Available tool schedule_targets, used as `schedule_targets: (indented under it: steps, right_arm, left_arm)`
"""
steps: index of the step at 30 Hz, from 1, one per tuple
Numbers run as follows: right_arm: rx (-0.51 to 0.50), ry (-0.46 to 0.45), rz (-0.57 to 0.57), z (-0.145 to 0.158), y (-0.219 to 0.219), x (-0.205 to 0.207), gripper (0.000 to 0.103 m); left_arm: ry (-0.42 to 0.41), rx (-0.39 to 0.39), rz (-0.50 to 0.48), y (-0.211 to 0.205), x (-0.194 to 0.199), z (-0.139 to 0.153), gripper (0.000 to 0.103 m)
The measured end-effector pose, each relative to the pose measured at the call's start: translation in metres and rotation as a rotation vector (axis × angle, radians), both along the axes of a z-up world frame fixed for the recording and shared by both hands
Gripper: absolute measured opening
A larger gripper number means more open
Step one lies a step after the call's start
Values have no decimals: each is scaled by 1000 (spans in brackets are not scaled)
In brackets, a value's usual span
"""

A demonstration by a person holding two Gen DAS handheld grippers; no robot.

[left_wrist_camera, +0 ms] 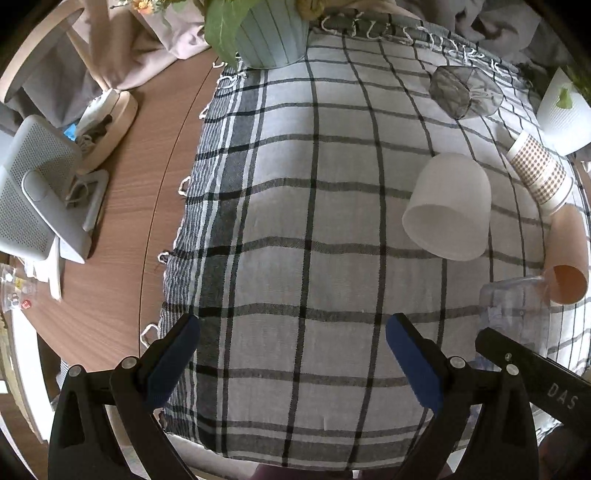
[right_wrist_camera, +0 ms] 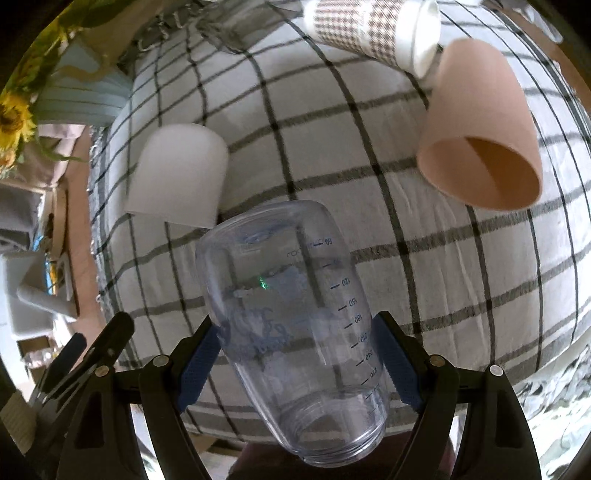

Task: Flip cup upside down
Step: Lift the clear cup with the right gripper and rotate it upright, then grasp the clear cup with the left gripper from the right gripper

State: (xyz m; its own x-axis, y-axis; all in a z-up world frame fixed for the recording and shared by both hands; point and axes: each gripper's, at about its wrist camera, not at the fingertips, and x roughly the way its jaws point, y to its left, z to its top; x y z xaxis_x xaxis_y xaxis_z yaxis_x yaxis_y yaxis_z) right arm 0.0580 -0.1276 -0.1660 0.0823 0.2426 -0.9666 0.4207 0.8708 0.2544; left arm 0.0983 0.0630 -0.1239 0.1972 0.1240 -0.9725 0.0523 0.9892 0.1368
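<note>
A: What is shown in the left wrist view?
B: The left tool [left_wrist_camera: 291, 354] is held wide apart, empty, above the checked cloth [left_wrist_camera: 295, 206].

A: And the right?
B: The clear cup [right_wrist_camera: 295, 332] is clamped by the right tool [right_wrist_camera: 295, 363], tilted, mouth toward the camera. A slip on smooth plastic is judged possible.

Five cups: clear measuring cup [right_wrist_camera: 295, 332], white cup [right_wrist_camera: 177, 173], tan cup [right_wrist_camera: 476, 122], checked paper cup [right_wrist_camera: 369, 26], glass cup [left_wrist_camera: 461, 92].

Clear glossy plastic measuring cup [right_wrist_camera: 295, 332]; matt frosted white cup [left_wrist_camera: 448, 208]; smooth matt tan cup [right_wrist_camera: 480, 140]; checked paper cup [left_wrist_camera: 541, 173]; woven plaid cloth [left_wrist_camera: 295, 221]; wood-grain table [left_wrist_camera: 140, 192].
</note>
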Motion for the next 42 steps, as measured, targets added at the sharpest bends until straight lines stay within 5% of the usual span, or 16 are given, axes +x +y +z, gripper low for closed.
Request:
schedule_targets:
  steps: [15,25,35,42]
  right_arm:
    - [-1,23,30,-8,4,0,84]
    - [-23,-43,26,25,4,-14,88]
    - [-68,-162,-10,75,-35,-30,88]
    - [-74,-157,-66,77,-68,-40,88]
  left_arm:
    - [23,9,15,3,-4,-7,102]
    - [-28,-26,31,3,-12,18,102]
    - [-24,-100,-55,-44,-17,33,102]
    - [12,-144,-114,-85,-17,28,102]
